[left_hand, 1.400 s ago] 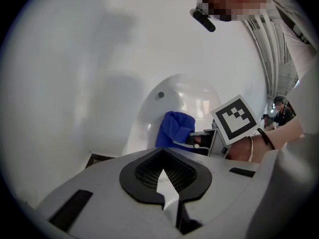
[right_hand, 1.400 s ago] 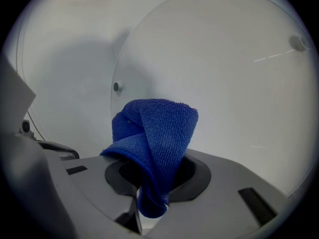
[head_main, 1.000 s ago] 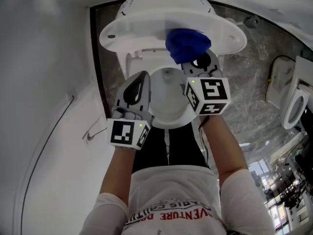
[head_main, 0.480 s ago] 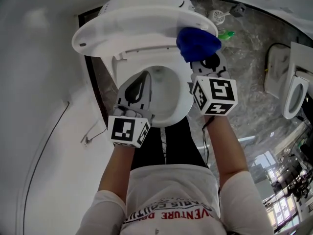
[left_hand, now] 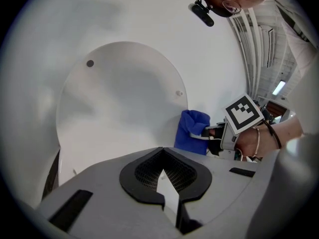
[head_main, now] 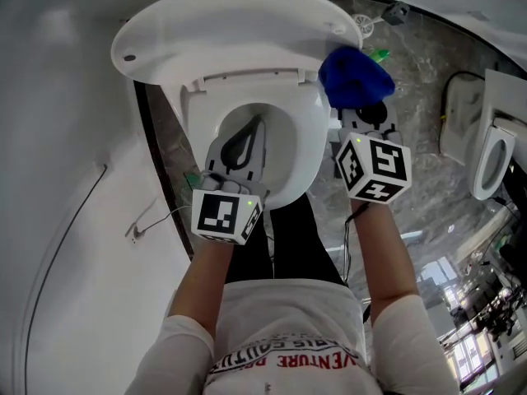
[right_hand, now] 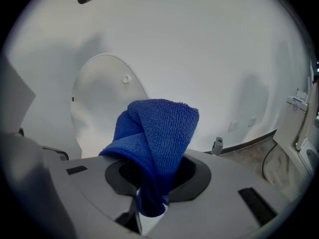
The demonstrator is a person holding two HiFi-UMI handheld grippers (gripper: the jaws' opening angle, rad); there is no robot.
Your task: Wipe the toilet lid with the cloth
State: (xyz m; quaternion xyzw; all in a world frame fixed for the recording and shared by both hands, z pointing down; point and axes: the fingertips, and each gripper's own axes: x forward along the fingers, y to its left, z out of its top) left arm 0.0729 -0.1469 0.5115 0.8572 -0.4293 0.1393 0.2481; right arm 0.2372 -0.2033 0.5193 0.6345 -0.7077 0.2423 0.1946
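The white toilet lid [head_main: 230, 23] stands raised behind the seat [head_main: 306, 142]. My right gripper [head_main: 360, 105] is shut on a bunched blue cloth [head_main: 356, 74], which is just off the lid's right edge, beside the seat. In the right gripper view the cloth [right_hand: 159, 133] rises out of the right gripper [right_hand: 149, 203], with the lid [right_hand: 99, 98] behind and to the left. My left gripper [head_main: 239, 142] hangs over the bowl, shut and holding nothing. From the left gripper [left_hand: 167, 183], the lid [left_hand: 119, 98] fills the view and the cloth [left_hand: 192, 131] shows at its right edge.
A white wall curves along the left, with a thin cable [head_main: 74, 220] on it. Grey marble floor [head_main: 420, 163] lies to the right. A second white fixture [head_main: 494, 163] stands at the far right. A green object [head_main: 377, 54] and a small fitting [head_main: 398, 11] sit behind the toilet.
The right gripper has carried the cloth rightward along the lid, from its middle to past its right edge. The left gripper has stayed over the bowl.
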